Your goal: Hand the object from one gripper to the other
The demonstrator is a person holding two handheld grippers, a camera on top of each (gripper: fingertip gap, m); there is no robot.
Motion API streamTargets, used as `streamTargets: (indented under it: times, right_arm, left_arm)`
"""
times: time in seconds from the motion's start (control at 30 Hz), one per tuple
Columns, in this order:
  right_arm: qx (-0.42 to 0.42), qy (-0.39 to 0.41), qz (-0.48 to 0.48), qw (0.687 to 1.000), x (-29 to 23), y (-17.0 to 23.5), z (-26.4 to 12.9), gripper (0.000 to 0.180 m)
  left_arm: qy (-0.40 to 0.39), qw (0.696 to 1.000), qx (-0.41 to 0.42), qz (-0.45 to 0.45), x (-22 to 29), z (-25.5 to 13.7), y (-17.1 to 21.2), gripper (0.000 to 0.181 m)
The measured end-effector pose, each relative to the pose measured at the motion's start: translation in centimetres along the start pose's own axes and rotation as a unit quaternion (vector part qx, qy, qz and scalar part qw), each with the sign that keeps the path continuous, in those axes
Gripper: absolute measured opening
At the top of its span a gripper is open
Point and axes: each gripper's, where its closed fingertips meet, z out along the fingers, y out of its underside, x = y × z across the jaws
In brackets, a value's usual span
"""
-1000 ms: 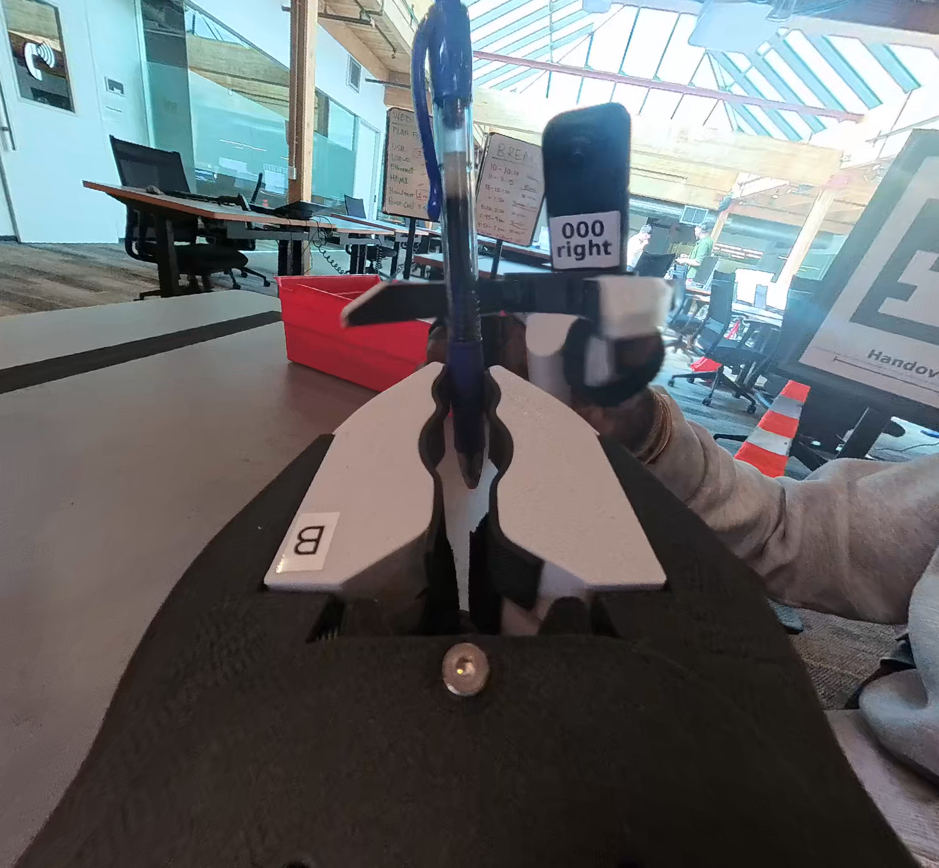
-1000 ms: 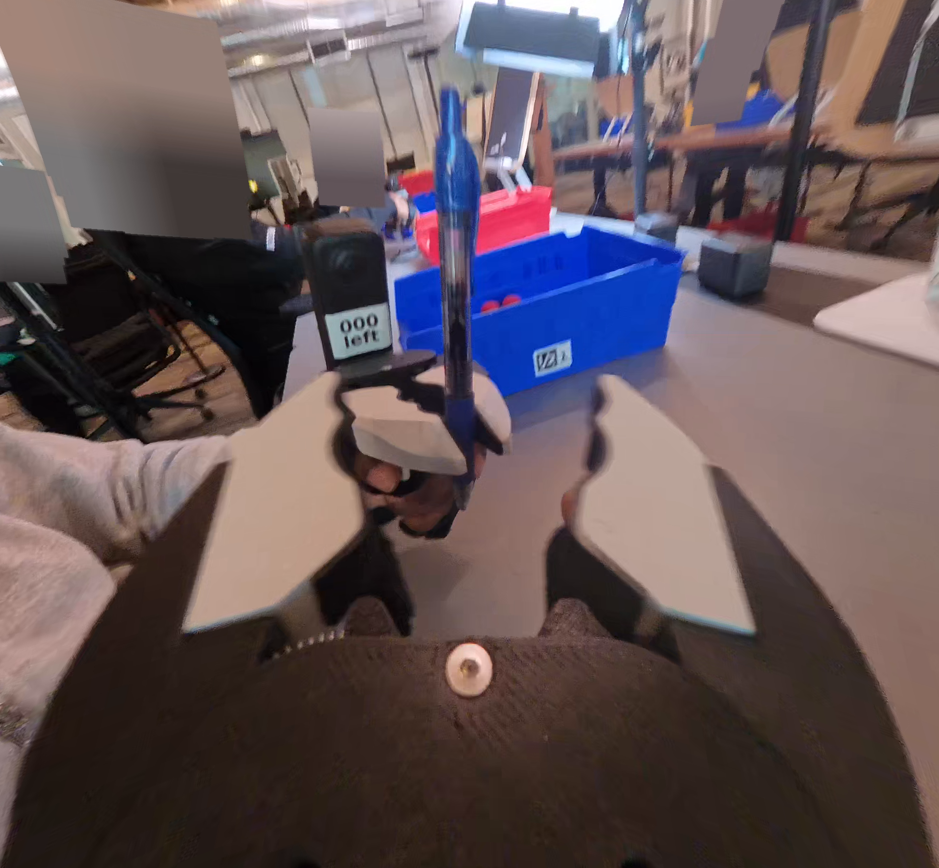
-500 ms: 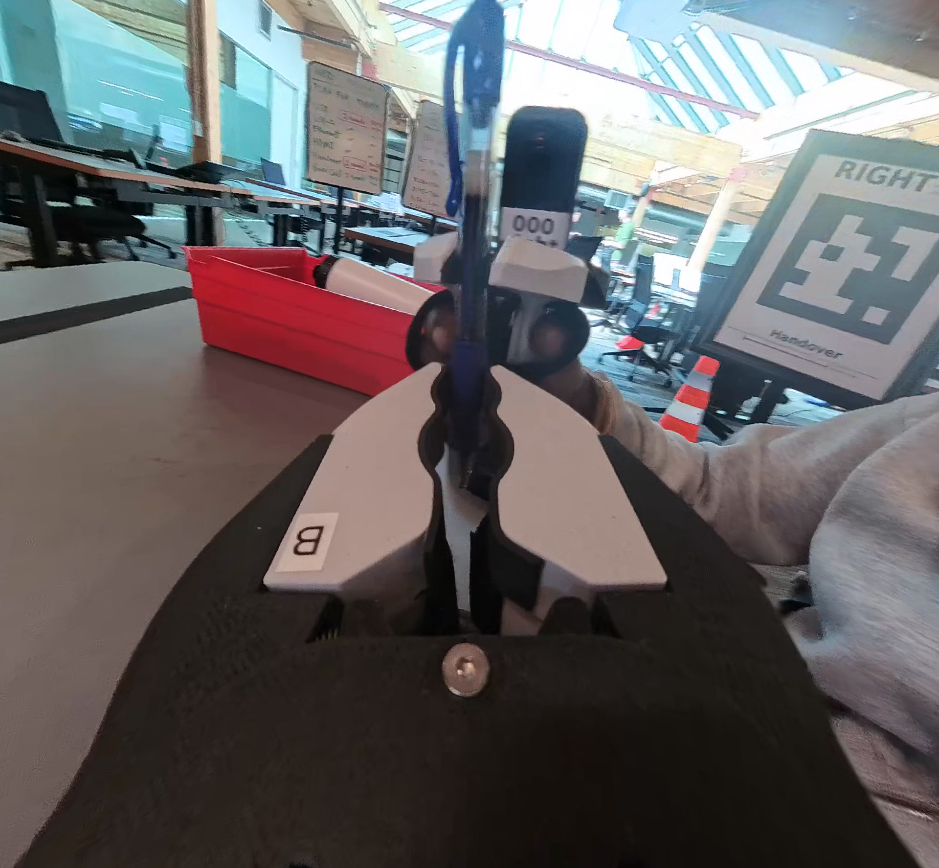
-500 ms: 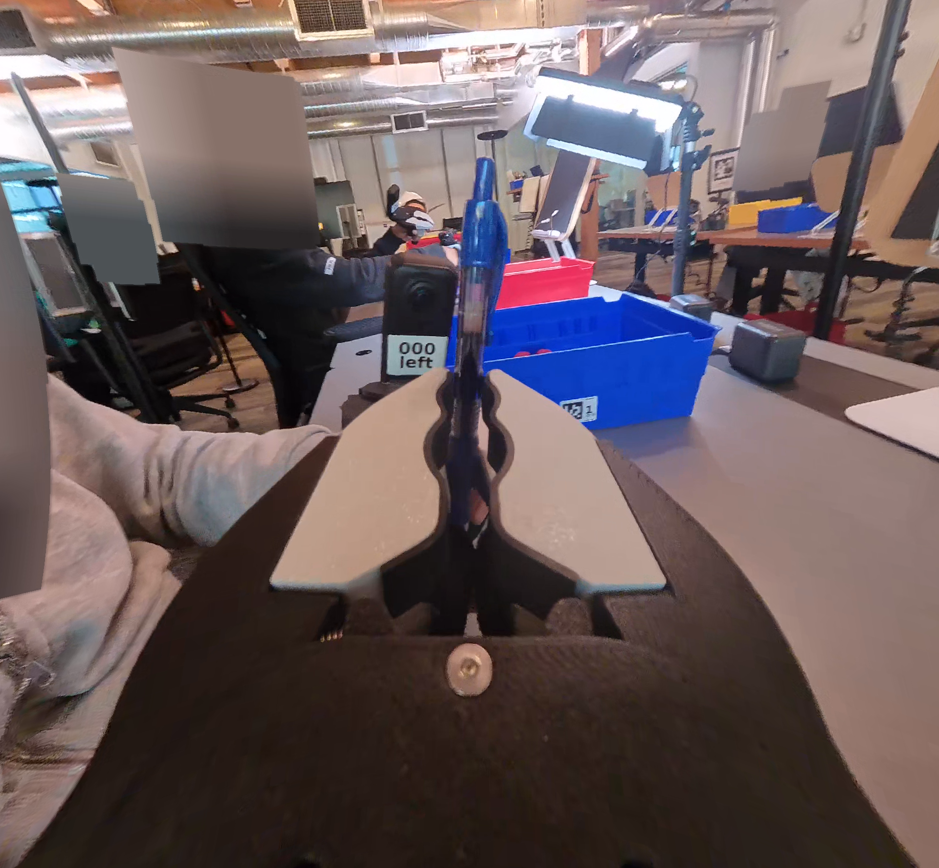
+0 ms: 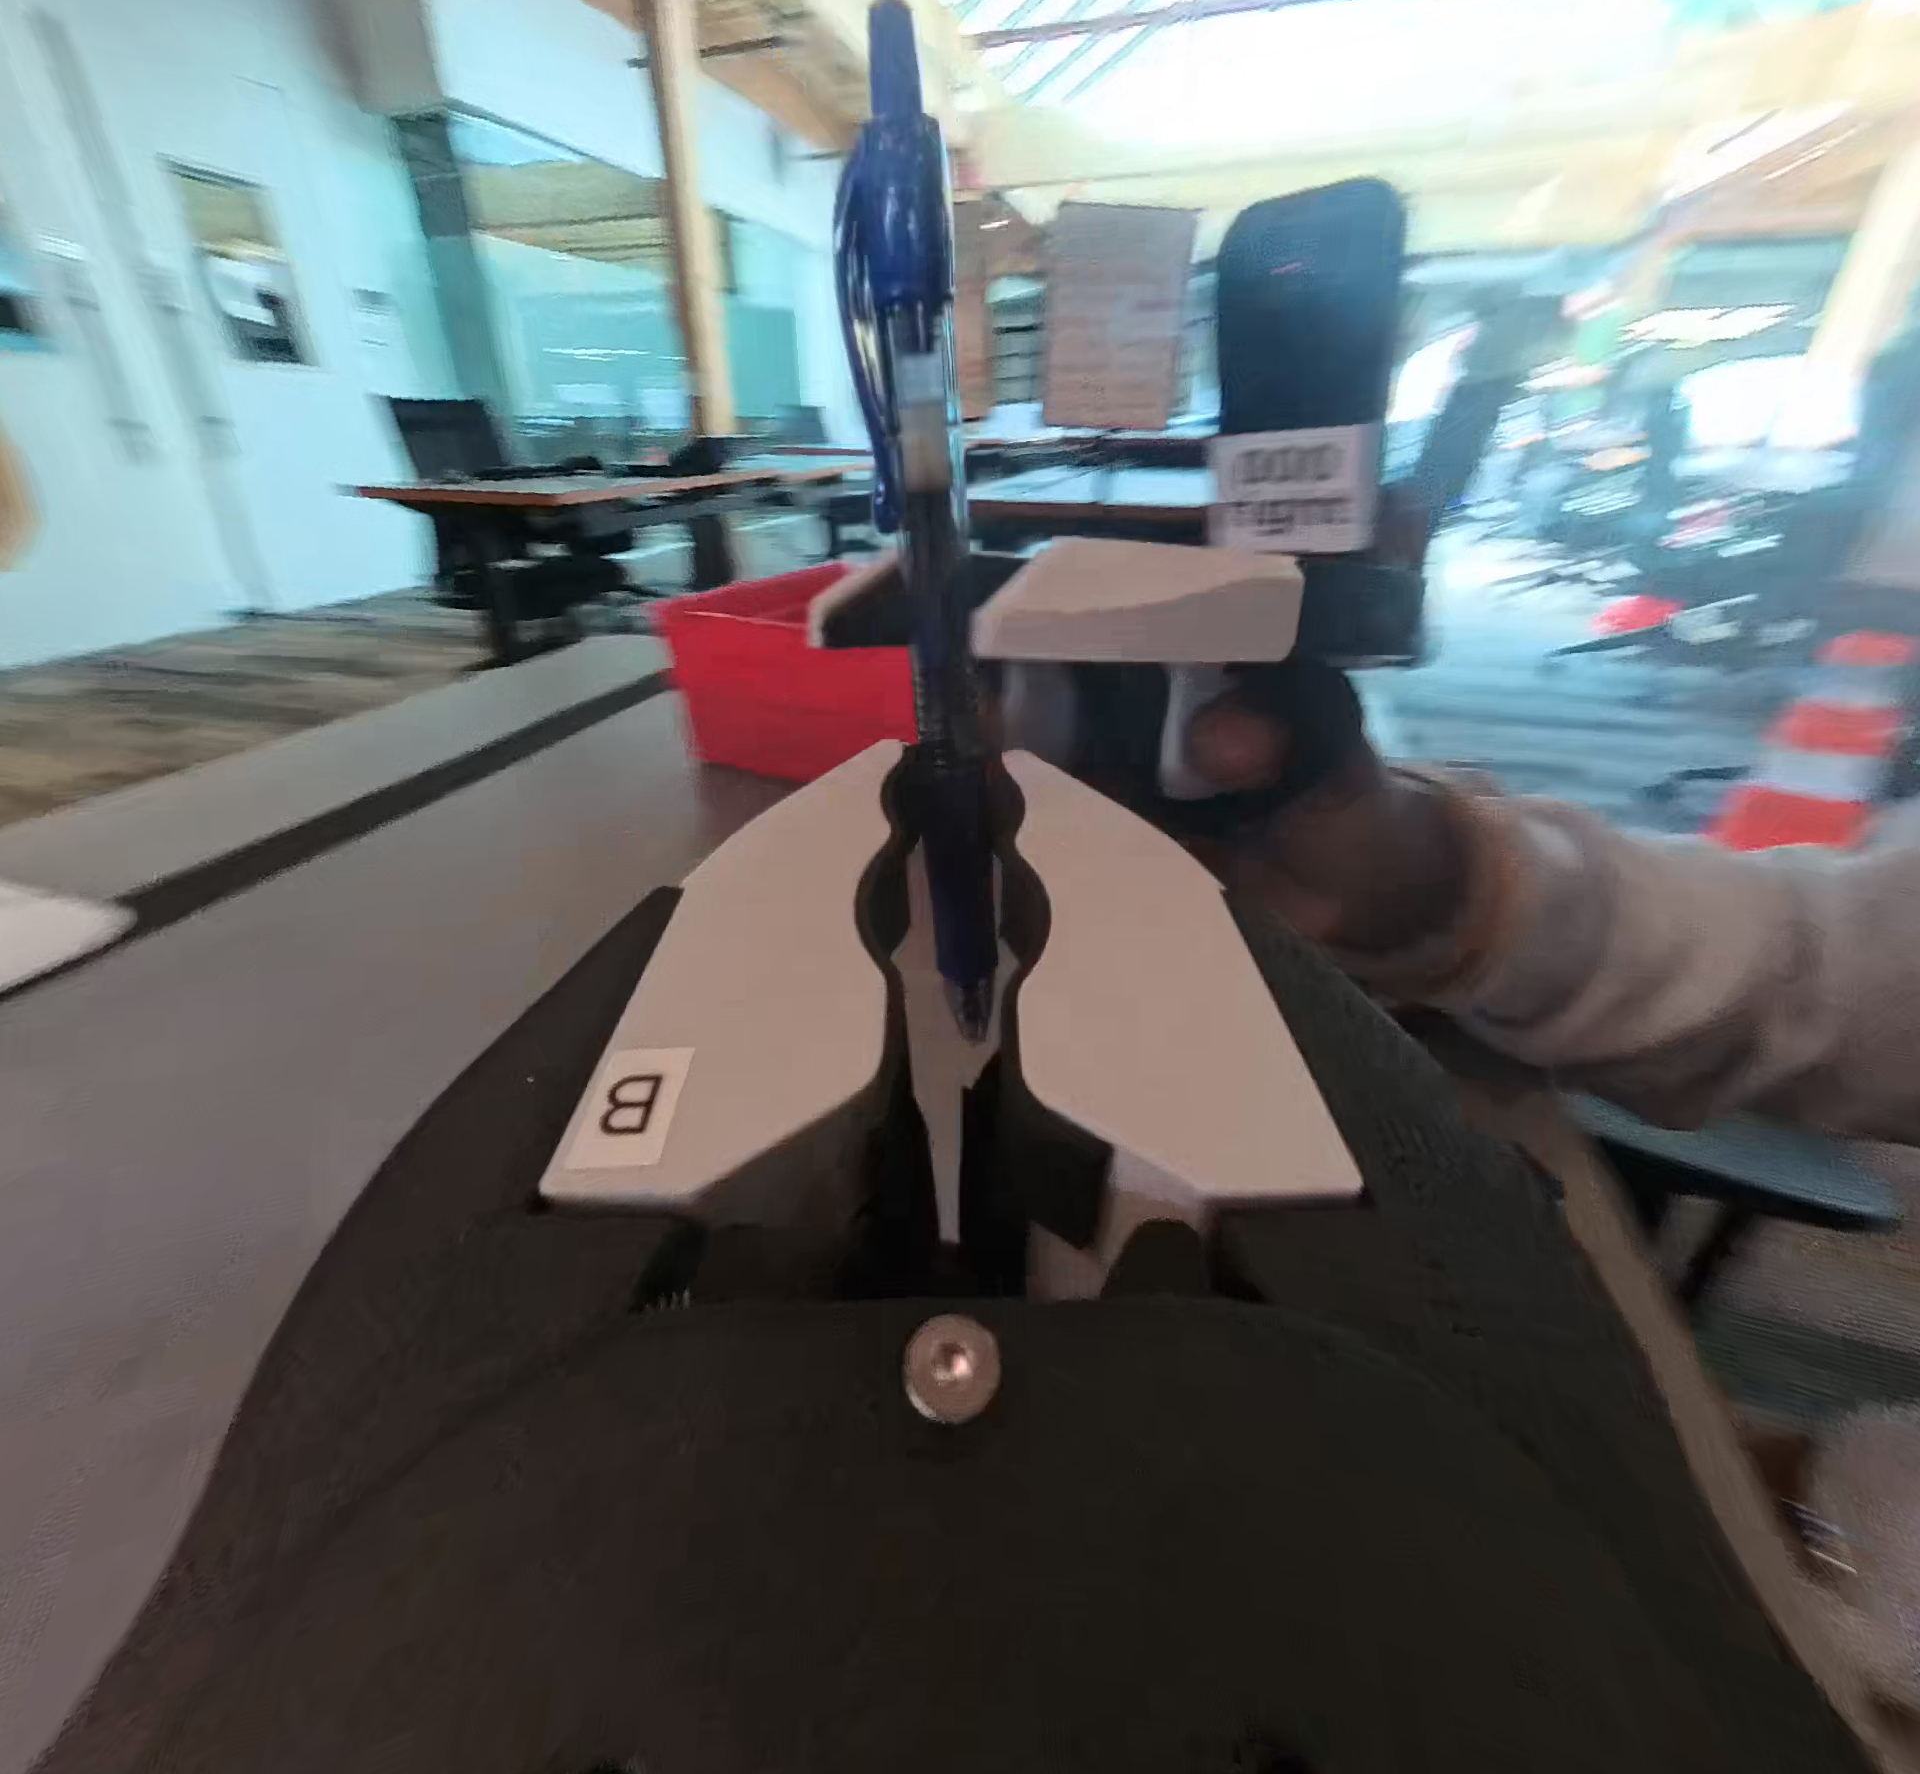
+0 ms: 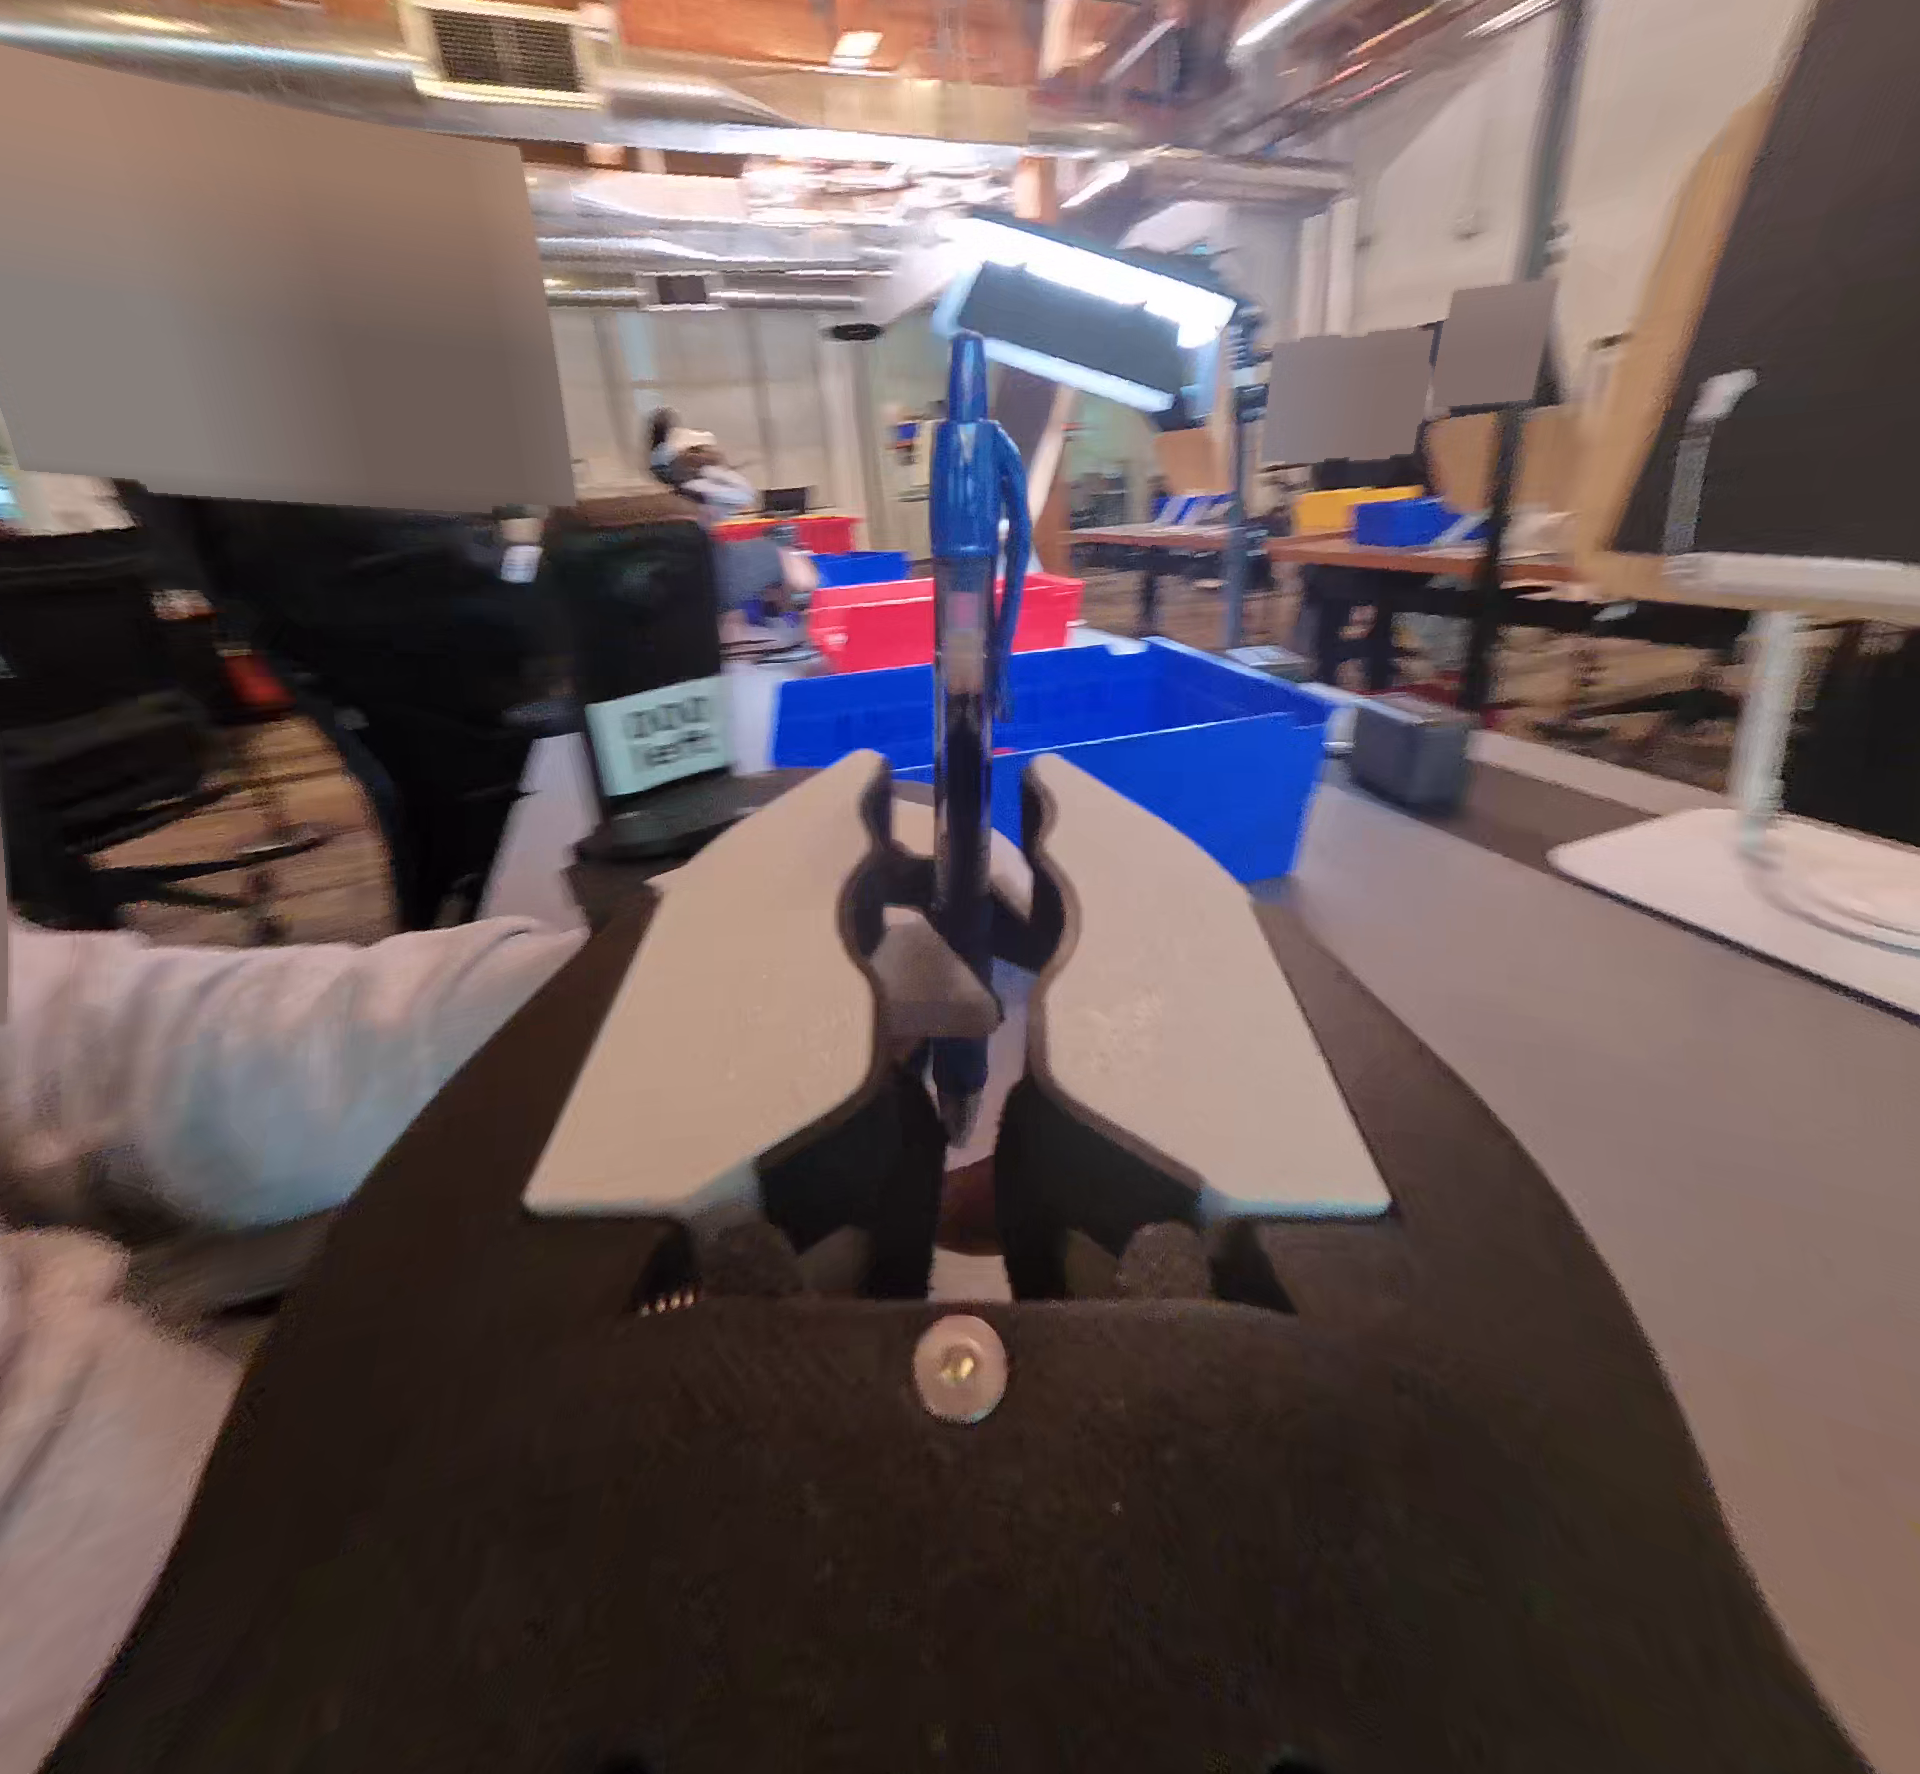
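A blue pen [image 5: 914, 374] stands upright, tip down. My left gripper [image 5: 951, 768] is shut on its lower grip section. My right gripper [image 6: 958, 768] straddles the same pen [image 6: 961, 581] from the opposite side, with its jaws a little apart and a dark gap on each side of the barrel. In the left wrist view the right gripper [image 5: 935, 607] sits just above my left fingertips, level with the barrel. One left gripper finger [image 6: 925, 986] shows between the right jaws. Both views are motion-blurred.
A grey table [image 5: 312, 997] lies below. A red bin [image 5: 769, 675] stands behind the pen in the left view. A blue bin [image 6: 1143, 748], a small grey box [image 6: 1413, 758] and a white stand base [image 6: 1766, 872] are in the right view. Grey sleeves [image 5: 1662, 945] reach in. There is about 4 cm between the tips of the two grippers.
The right gripper closed onto the pen from wide open, and its jaws now stand slightly apart again. The left gripper has stayed shut on the pen. Both views have swung.
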Motion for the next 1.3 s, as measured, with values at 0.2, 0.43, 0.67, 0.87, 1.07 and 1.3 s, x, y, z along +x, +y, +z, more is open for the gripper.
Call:
streamTargets:
  times: [0.2,0.43,0.67,0.87,1.07,1.3]
  right_arm:
    - [-0.018,-0.184,0.092,0.979,-3.1,-0.6,-1.3,0.026]
    - [-0.021,-0.135,0.046,0.99,-2.2,-0.4,-1.2,0.01]
    - [0.01,0.003,0.013,1.0,0.4,-0.1,-0.4,0.01]
    - [0.006,-0.013,0.011,1.0,-0.1,0.0,-0.3,0.01]
    - [-0.006,-0.141,0.108,0.984,-1.8,-0.5,-1.0,0.016]
    - [-0.004,-0.092,0.047,0.995,-1.2,-0.5,-0.9,0.01]
  left_arm:
    - [0.174,0.974,0.028,-0.143,3.6,-0.4,-0.8,0.012]
    - [0.114,0.986,0.016,-0.124,2.1,0.1,-0.3,0.028]
    - [-0.074,0.994,-0.011,0.075,-1.1,0.0,0.1,0.04]
    - [-0.001,1.0,0.004,0.017,0.2,-0.2,-0.3,0.012]
    - [0.151,0.979,0.03,-0.136,2.9,-0.5,-1.0,0.012]
    - [0.073,0.991,0.025,-0.109,1.0,-0.2,-0.6,0.032]
